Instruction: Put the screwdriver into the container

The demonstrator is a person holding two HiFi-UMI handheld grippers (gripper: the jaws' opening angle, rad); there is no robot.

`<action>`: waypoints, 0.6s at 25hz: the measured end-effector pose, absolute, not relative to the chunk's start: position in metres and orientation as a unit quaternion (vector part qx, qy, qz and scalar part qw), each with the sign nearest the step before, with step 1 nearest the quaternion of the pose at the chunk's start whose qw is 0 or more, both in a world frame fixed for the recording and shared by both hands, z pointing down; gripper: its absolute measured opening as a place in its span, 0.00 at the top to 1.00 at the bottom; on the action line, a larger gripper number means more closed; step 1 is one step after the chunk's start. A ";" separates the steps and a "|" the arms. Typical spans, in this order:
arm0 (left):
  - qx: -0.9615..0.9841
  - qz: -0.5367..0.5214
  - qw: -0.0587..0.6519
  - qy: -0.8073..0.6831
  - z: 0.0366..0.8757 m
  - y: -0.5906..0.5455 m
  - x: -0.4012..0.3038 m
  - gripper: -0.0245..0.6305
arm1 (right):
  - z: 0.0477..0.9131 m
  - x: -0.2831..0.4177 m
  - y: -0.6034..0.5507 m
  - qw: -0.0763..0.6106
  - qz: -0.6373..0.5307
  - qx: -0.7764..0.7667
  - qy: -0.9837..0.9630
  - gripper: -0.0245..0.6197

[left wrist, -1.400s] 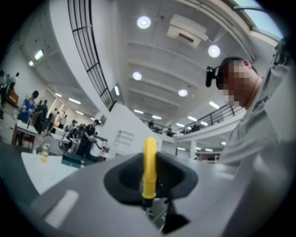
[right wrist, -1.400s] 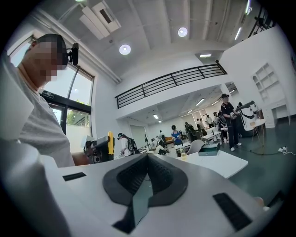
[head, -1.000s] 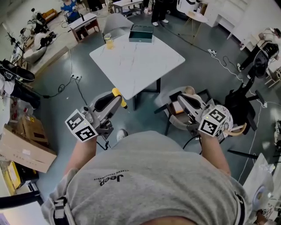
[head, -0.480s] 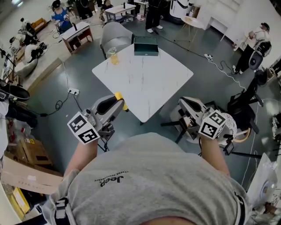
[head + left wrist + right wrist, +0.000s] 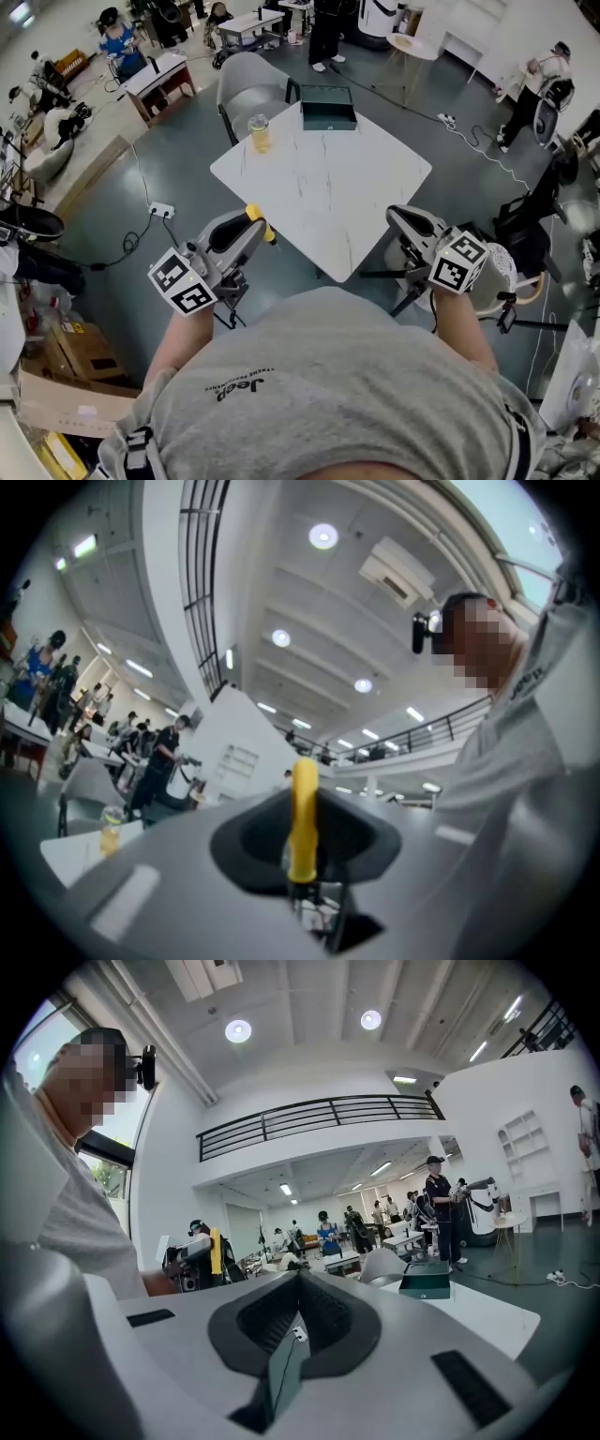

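The screwdriver (image 5: 303, 817) stands upright in the left gripper (image 5: 248, 230), whose jaws are clamped on it just below its smooth, rounded yellow handle. It is held off the near left edge of the table (image 5: 328, 202), well apart from the container (image 5: 328, 108). Compared with a second ago the grip looks the same, but the table has drawn closer: its near corner, then ahead of both grippers, now reaches in between them, and the container and the glass (image 5: 260, 133) sit further right in the head view. The right gripper (image 5: 298, 1321) has its jaws together with nothing in them; its black pads are ribbed and its shell is plain grey. The tabletop is square and white with faint grey veins like marble. The container is a dark green rectangular box at the table's far edge. The clear glass, left of it, holds yellow liquid
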State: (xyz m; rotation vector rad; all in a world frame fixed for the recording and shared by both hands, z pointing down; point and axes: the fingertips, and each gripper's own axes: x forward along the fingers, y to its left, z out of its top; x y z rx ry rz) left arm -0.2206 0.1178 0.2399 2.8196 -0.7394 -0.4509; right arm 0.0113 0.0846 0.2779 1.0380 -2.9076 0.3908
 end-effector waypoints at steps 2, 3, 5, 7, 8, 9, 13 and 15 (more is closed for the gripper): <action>0.950 -0.157 0.099 -0.251 0.244 0.112 -0.232 0.84 | 0.278 0.001 0.077 0.023 0.124 0.334 -0.934 0.95; 0.949 -0.158 0.101 -0.252 0.246 0.109 -0.237 0.84 | 0.279 -0.004 0.073 0.026 0.124 0.334 -0.934 0.95; 0.948 -0.160 0.103 -0.254 0.248 0.105 -0.245 0.84 | 0.278 -0.013 0.065 0.030 0.125 0.332 -0.935 0.95; 0.947 -0.159 0.106 -0.258 0.250 0.100 -0.252 0.84 | 0.278 -0.022 0.056 0.034 0.125 0.329 -0.935 0.95; 0.946 -0.158 0.107 -0.261 0.252 0.098 -0.256 0.84 | 0.278 -0.025 0.052 0.035 0.126 0.327 -0.936 0.95; 0.945 -0.158 0.109 -0.264 0.253 0.096 -0.259 0.84 | 0.278 -0.028 0.048 0.036 0.126 0.324 -0.937 0.95; 0.940 -0.159 0.108 -0.280 0.257 0.090 -0.266 0.84 | 0.282 -0.034 0.034 0.038 0.125 0.311 -0.941 0.95; 0.938 -0.159 0.106 -0.290 0.259 0.088 -0.269 0.84 | 0.285 -0.038 0.027 0.040 0.125 0.302 -0.944 0.95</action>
